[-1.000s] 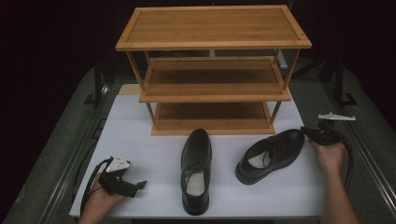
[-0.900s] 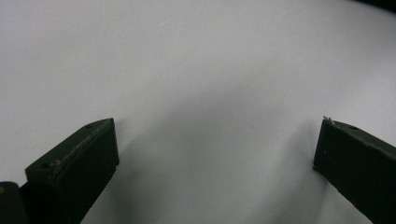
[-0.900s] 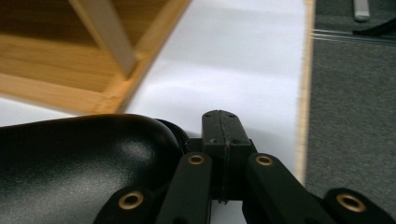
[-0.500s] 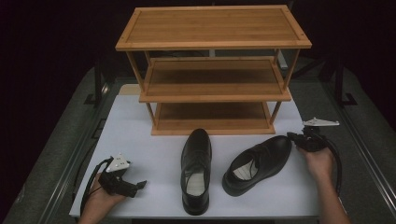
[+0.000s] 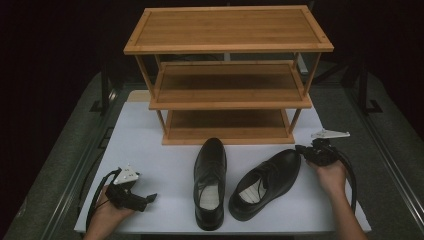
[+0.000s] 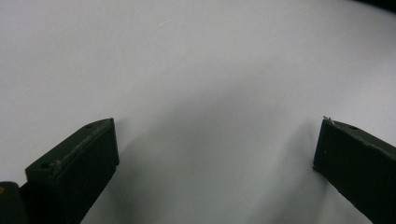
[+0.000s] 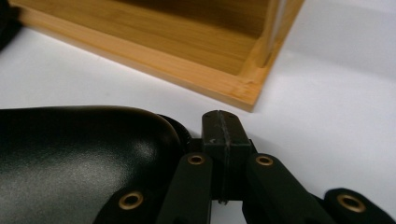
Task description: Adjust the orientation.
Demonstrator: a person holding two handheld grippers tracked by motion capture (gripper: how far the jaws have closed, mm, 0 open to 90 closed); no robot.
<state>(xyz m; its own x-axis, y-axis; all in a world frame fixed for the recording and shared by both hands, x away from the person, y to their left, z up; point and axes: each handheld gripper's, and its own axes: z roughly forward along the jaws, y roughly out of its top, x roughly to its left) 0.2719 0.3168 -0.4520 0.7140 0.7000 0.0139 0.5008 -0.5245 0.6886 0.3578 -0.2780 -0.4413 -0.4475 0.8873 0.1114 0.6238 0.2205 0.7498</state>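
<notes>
Beside closed right tongs [image 7: 219,140], black shoe [image 7: 79,158]

2 black leather dress shoes on white table. Left shoe [image 5: 210,185] straight, toe twd rack; right shoe [image 5: 265,183] angled, its toe beside shut right-gripper jaws.

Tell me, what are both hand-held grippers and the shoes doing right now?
Left hand-held gripper open, resting on table. Right hand-held gripper shut, against angled shoe's toe. Straight shoe untouched.

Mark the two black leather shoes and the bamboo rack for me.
Straight black leather shoe [image 5: 210,165], high view, on its toe.
Angled black leather shoe [image 5: 282,165], high view, on its toe.
Three-tier bamboo rack [image 5: 227,27], high view, on its top shelf.
</notes>
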